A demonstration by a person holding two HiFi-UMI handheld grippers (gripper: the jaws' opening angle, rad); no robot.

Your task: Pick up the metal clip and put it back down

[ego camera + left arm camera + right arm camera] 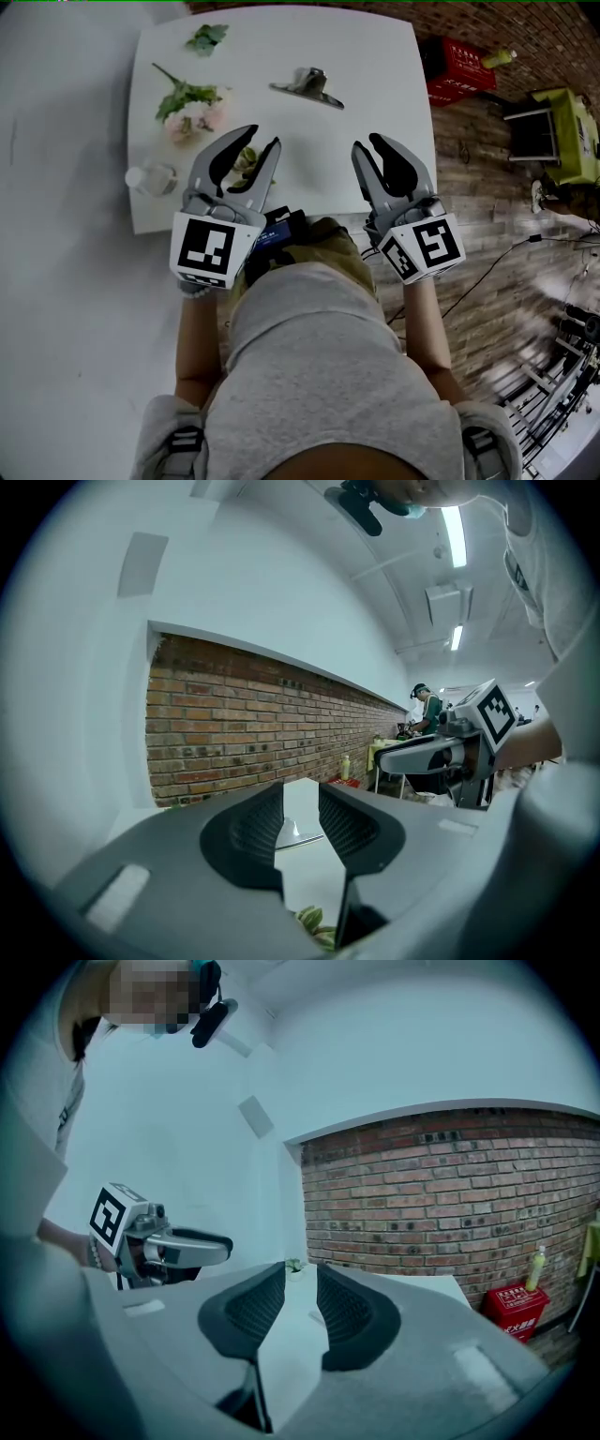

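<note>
The metal clip (307, 86) lies on the white table (375, 56), towards its far side. It is a grey spring clip with its handles raised. Both grippers hang side by side over the table's near edge, well short of the clip. My left gripper (263, 137) is open with nothing between its fingers. My right gripper (367, 142) is open and empty too. In the left gripper view the clip (295, 836) shows through the gap of the left gripper (300, 801), and the right gripper (412, 755) hovers at the right. The right gripper view shows only bare table between the right gripper's (300, 1283) jaws.
A pink and green flower bunch (192, 105), a green sprig (206, 37) and a small clear jar (150, 178) sit on the table's left part. Right of the table, on the brick-patterned floor, are a red box (459, 70) and a yellow-green chair (562, 131).
</note>
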